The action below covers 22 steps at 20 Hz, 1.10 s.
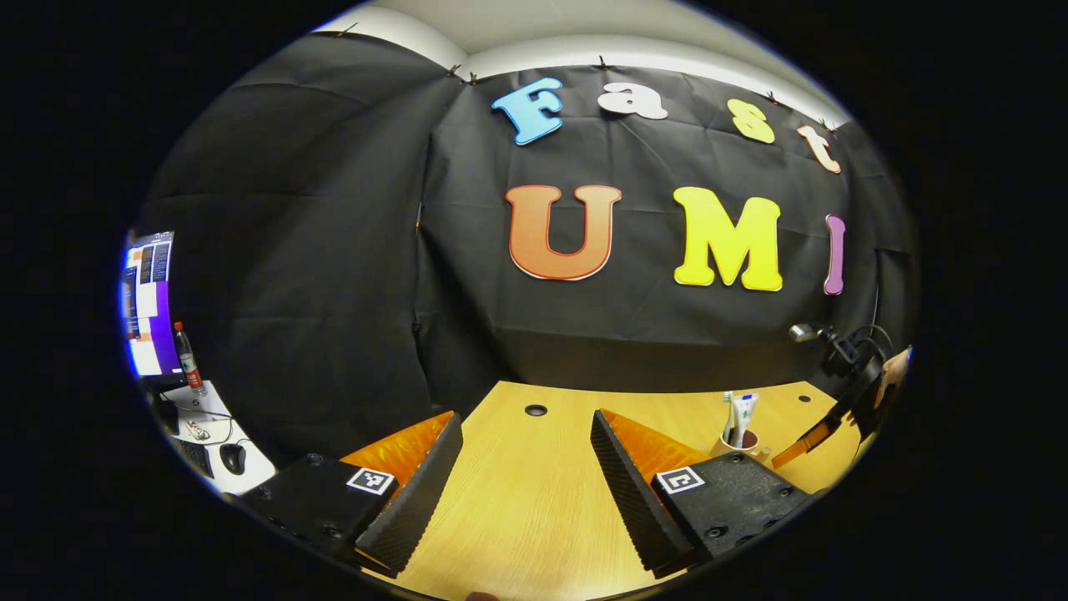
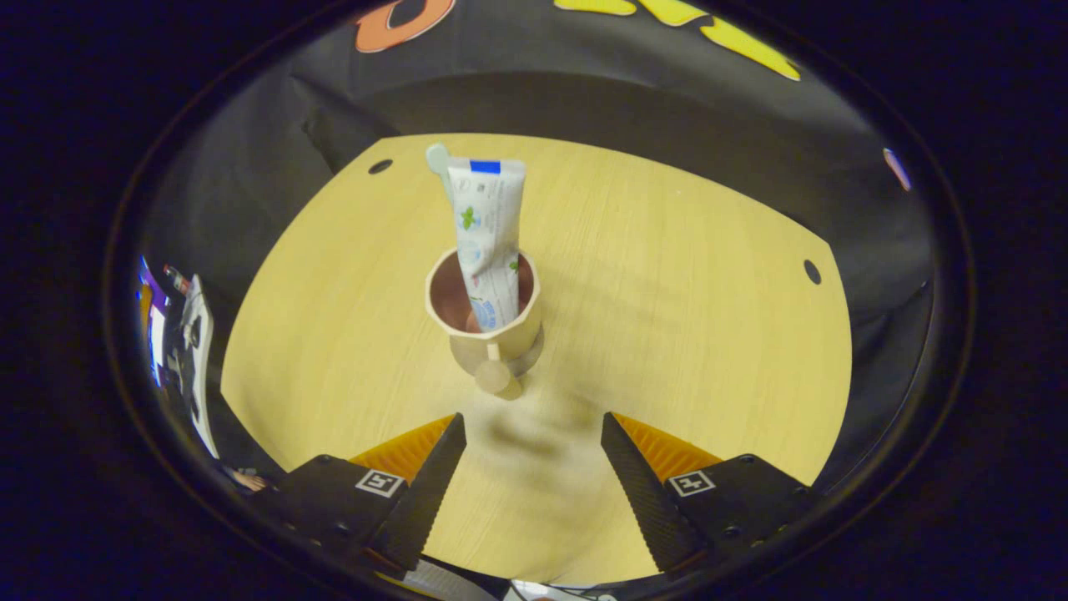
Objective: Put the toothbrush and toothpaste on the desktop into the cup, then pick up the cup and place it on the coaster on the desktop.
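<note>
From my right gripper [image 2: 528, 455], fingers spread wide and empty, I look down on the cup [image 2: 484, 313], faceted and matte, standing on a round coaster [image 2: 499, 377] on the wood-grain desktop [image 2: 684, 317]. The glossy toothpaste [image 2: 488, 242] tube stands upright in it, the toothbrush [image 2: 436, 159] head peeking behind. My left gripper [image 1: 527, 467], also wide and empty, hovers over bare wood, with the cup far right.
</note>
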Tool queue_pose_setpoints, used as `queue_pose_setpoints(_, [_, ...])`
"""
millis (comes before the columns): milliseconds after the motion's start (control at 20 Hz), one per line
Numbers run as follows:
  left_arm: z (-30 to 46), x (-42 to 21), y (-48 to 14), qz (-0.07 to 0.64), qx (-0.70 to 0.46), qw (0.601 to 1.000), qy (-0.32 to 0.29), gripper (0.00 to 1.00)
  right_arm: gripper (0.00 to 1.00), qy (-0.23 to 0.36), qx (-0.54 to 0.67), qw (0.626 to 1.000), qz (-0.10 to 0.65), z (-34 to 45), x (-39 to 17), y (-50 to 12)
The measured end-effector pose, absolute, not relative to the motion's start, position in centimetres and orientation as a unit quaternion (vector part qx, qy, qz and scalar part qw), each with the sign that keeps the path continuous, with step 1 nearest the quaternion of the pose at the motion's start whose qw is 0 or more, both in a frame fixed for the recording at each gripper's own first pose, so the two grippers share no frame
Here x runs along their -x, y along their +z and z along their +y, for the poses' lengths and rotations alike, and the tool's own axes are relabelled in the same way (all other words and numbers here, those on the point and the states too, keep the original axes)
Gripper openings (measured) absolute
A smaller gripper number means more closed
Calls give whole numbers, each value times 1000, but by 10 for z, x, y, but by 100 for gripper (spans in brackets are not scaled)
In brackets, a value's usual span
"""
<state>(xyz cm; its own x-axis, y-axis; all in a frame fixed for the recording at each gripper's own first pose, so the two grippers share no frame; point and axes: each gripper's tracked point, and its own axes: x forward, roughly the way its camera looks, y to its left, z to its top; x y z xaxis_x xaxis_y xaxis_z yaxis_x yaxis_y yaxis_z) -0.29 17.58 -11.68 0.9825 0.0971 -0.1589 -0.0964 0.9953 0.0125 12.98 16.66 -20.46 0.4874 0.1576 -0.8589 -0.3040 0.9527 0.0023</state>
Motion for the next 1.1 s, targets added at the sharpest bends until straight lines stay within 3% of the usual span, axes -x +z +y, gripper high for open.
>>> queue_pose_setpoints(300, [154, 20, -90, 57, -7, 998, 30, 98, 97, 138, 42, 935, 325, 159, -93, -121])
queue_pose_setpoints(350, [152, 23, -88, 55, -9, 998, 28, 98, 94, 132, 40, 943, 302, 156, -86, -110])
queue_pose_setpoints(550, [143, 30, -82, 53, -12, 998, 18, 98, 97, 120, 25, 968, 218, 153, -65, -75])
queue_pose_setpoints(1100, [150, 35, -71, 36, 3, 999, 18, 98, 97, 104, 8, 983, 149, 166, -54, -46])
